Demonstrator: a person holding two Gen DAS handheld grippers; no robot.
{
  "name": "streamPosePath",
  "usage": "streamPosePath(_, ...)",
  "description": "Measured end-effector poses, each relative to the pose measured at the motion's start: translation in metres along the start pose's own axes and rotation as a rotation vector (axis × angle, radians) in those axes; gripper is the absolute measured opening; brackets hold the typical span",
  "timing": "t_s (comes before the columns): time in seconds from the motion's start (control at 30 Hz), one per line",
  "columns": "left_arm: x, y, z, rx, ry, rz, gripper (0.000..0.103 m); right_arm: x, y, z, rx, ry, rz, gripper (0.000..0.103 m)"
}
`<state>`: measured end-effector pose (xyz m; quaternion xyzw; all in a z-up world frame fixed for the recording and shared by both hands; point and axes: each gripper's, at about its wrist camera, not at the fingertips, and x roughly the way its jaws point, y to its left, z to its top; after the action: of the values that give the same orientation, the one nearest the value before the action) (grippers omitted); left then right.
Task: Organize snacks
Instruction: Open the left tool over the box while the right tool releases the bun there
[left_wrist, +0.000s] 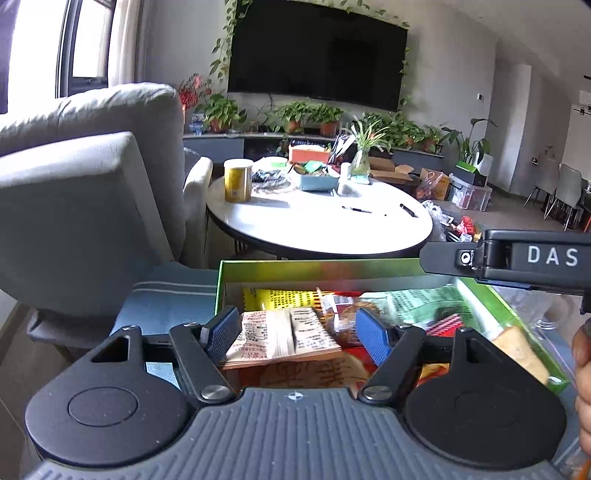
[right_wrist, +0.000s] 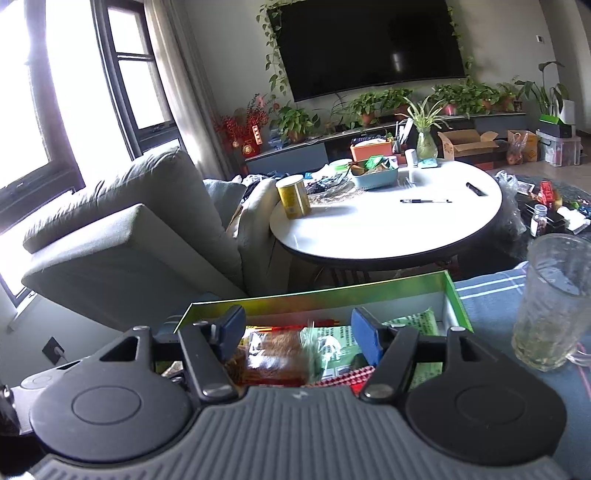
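Both grippers hang over the green box (left_wrist: 369, 271) of snacks (left_wrist: 284, 336) on a blue striped cloth (right_wrist: 487, 291); left gripper (left_wrist: 299, 332) and right gripper (right_wrist: 299, 334) fingers released, gripping nothing; round white counter (right_wrist: 388, 225), grey sofa (right_wrist: 129, 229), wall television (right_wrist: 369, 44) beyond.

Snack packets (left_wrist: 284, 338) lie in a box (left_wrist: 317, 270) on a cloth (right_wrist: 491, 295). A glass (right_wrist: 550, 299) stands right of it, a round table (right_wrist: 388, 229) behind, an armchair (right_wrist: 122, 236) left.
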<state>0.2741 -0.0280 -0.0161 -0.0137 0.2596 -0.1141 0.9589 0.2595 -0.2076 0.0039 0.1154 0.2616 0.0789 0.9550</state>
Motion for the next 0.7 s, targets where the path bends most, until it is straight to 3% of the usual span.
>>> streamPosePath(0.37, -0.07, -0.018, 0.002, 0.029, -0.066, -0.001, 0.07, -0.052, -0.004, -0.005, 0.029, -0.023, -0.015, 0.06)
streamPosePath(0.7, -0.128, -0.03, -0.015, 0.038, -0.072, -0.014, 0.073, -0.109, -0.009, -0.028, 0.04, -0.03, -0.003, 0.06)
